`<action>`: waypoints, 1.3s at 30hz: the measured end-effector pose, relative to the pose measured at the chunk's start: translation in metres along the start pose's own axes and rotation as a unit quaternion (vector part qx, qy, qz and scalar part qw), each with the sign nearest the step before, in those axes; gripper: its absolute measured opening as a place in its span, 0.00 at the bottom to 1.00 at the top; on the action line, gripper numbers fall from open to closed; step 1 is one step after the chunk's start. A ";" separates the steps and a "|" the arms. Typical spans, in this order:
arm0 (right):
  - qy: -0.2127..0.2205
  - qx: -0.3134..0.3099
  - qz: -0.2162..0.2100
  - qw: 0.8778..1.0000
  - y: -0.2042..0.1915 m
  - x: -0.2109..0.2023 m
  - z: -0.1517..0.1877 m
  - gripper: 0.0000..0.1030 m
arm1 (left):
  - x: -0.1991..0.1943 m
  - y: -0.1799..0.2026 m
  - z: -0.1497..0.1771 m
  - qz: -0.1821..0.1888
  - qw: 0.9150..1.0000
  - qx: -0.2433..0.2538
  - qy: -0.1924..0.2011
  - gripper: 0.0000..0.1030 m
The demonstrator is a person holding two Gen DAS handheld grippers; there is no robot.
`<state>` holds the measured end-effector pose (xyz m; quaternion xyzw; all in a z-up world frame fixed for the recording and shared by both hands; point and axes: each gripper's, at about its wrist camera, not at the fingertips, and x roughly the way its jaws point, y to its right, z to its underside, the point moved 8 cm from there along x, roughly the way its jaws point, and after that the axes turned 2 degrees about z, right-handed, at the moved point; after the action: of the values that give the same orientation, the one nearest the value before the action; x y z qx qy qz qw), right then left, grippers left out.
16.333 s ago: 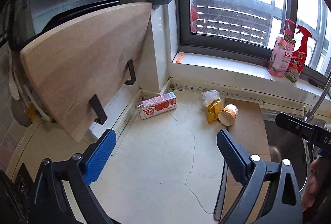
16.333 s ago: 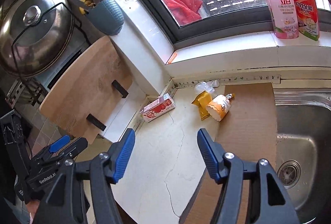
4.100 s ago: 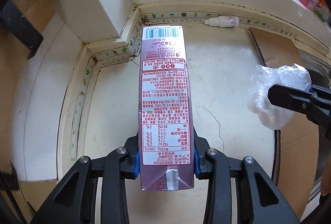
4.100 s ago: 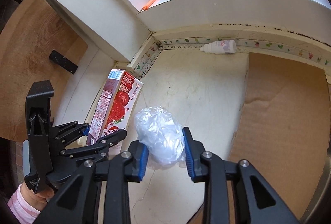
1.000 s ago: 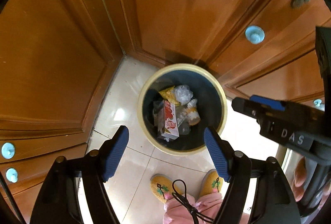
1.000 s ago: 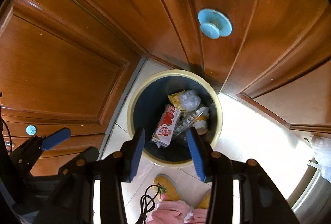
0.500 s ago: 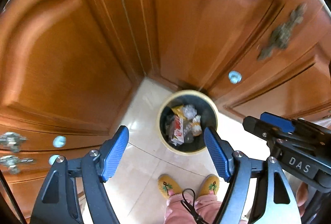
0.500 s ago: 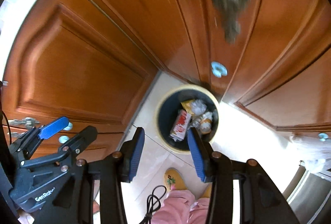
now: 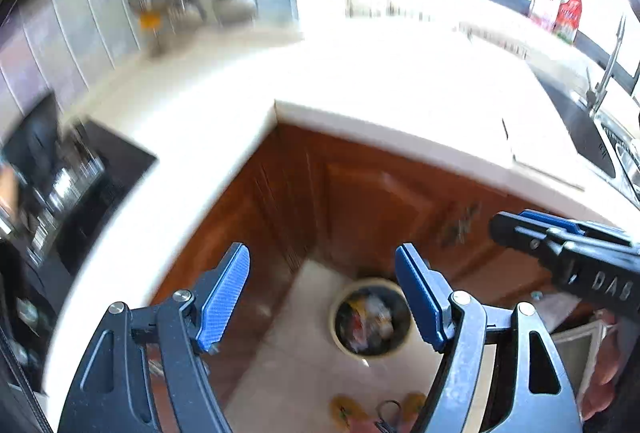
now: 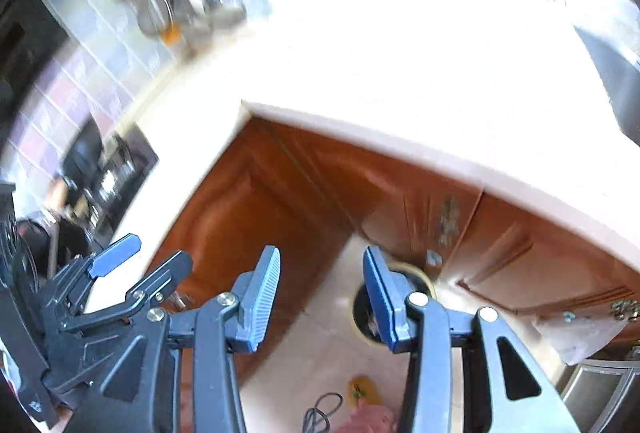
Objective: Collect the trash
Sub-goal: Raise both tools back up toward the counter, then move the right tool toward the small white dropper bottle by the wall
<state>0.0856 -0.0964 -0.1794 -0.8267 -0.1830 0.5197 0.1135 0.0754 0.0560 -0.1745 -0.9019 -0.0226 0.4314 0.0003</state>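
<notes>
1. Left wrist view: my left gripper (image 9: 322,297) was spread wide with nothing between the blue pads (image 9: 224,293); everything blurred by motion.
2. The trash bin (image 9: 372,315) stood on the tiled floor (image 9: 292,373) below, at the inner corner of the wooden cabinets (image 9: 360,201). Mixed trash sat inside; single pieces too blurred to name.
3. My right gripper (image 9: 568,257) showed at the right edge of this view, above and to the right of the bin.
4. The white countertop (image 9: 360,81) ran in an L above the cabinets, washed out by glare. Sink (image 9: 612,149) at its right end, faucet (image 9: 604,73) behind it, red spray bottle (image 9: 568,13) on the window sill.
5. Right wrist view: my right gripper (image 10: 320,297) was also spread apart and held nothing. The bin (image 10: 416,273) was partly hidden behind its right finger, beside the cabinet doors (image 10: 280,201).
6. My left gripper (image 10: 116,285) was at the lower left of that view, over the countertop edge (image 10: 180,169).
7. My slippers (image 9: 348,413) showed at the bottom edge.
</notes>
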 end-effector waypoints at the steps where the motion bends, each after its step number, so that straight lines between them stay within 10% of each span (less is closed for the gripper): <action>1: 0.012 0.001 0.000 1.000 -0.003 -0.009 -0.006 0.43 | -0.011 -0.003 -0.011 -0.004 1.000 0.004 0.016 0.72; 25: 0.185 -0.034 0.055 0.981 -0.024 -0.154 -0.151 0.43 | -0.160 0.020 -0.198 0.005 0.973 0.056 0.223 0.81; 39: 0.173 -0.027 0.015 0.984 0.049 -0.145 -0.290 0.43 | -0.106 0.083 -0.333 -0.044 0.968 0.110 0.222 0.81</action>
<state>0.2986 -0.2010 0.0464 -0.9097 -0.1624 0.3650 0.1134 0.2708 -0.0253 0.1153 -0.9676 -0.0143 0.2196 0.1236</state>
